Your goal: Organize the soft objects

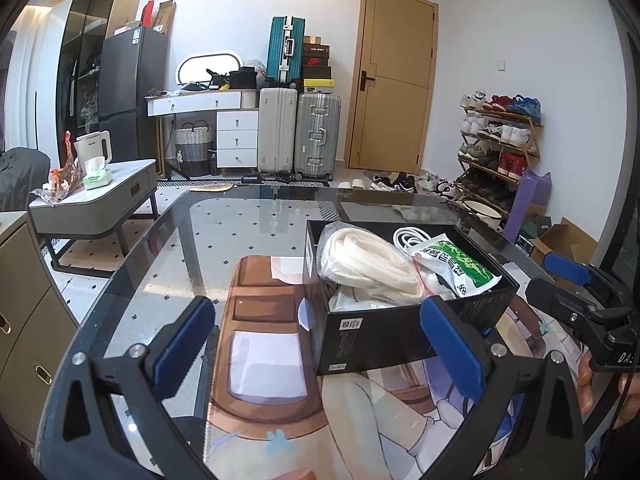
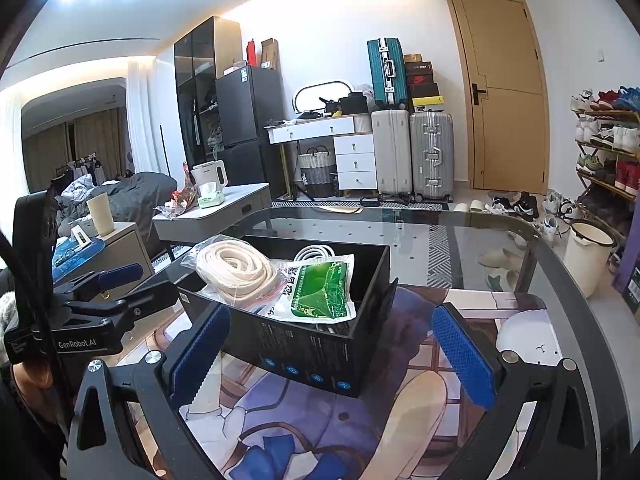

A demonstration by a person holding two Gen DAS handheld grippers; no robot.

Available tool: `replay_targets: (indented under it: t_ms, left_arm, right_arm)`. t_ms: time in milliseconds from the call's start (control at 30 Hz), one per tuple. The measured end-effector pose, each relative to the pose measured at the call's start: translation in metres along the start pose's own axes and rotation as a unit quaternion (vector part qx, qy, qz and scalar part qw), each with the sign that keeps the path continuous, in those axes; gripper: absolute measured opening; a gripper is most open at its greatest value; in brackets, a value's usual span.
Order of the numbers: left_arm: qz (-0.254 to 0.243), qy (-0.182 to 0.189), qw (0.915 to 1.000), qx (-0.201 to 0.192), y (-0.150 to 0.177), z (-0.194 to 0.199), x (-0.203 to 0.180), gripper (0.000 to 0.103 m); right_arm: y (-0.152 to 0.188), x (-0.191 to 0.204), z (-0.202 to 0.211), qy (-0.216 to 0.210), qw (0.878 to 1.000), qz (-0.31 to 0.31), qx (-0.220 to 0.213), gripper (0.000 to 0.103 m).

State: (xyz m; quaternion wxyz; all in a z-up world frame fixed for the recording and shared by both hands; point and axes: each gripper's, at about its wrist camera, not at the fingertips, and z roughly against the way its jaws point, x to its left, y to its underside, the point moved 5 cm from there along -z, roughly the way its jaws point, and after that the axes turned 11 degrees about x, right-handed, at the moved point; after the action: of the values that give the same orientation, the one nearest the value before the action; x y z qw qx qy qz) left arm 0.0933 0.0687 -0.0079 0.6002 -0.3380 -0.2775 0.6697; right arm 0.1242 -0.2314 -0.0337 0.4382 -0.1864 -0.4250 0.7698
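A black box [image 1: 372, 336] [image 2: 304, 344] stands on a printed mat [image 1: 272, 360] [image 2: 304, 412] on the glass table [image 1: 168, 280] [image 2: 480, 248]. Inside lie a bagged cream rope coil [image 1: 372, 264] [image 2: 236, 268], a green-and-white packet [image 1: 460, 264] [image 2: 320, 288] and a white cable coil [image 1: 408, 236] [image 2: 312, 254]. My left gripper [image 1: 320, 344] is open, its blue fingers either side of the box's near corner, holding nothing. My right gripper [image 2: 332, 356] is open in front of the box's long side, empty. Each gripper shows at the edge of the other's view.
Beyond the table stand a low side table [image 1: 120, 196] with a kettle and tissue pack, a white dresser [image 1: 236, 136], suitcases [image 1: 316, 136], a door, and a shoe rack [image 1: 500, 148] at the right. A white bucket [image 2: 588, 252] sits on the floor.
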Motion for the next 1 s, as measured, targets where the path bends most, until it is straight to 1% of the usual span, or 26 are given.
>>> replay_targets:
  t_ms: [233,567,1000]
  left_arm:
    - [0.003,-0.001,1.0000,-0.005,0.0006,0.0024,0.0024,0.103]
    - [0.006,0.000,1.0000,-0.003,0.0005,0.0015,0.0023,0.103]
    - [-0.004,0.002,1.0000,-0.003,-0.0004,0.0016,-0.0023,0.103]
  right_arm:
    - [-0.0007,-0.0009,0.0002,-0.001,1.000,-0.001,-0.005,0.103]
    - [-0.0003,-0.0014,0.0011,-0.002,1.000,0.000,-0.007,0.103]
    - [-0.0002,-0.0021,0.0010,-0.002,1.000,0.002,-0.004,0.103]
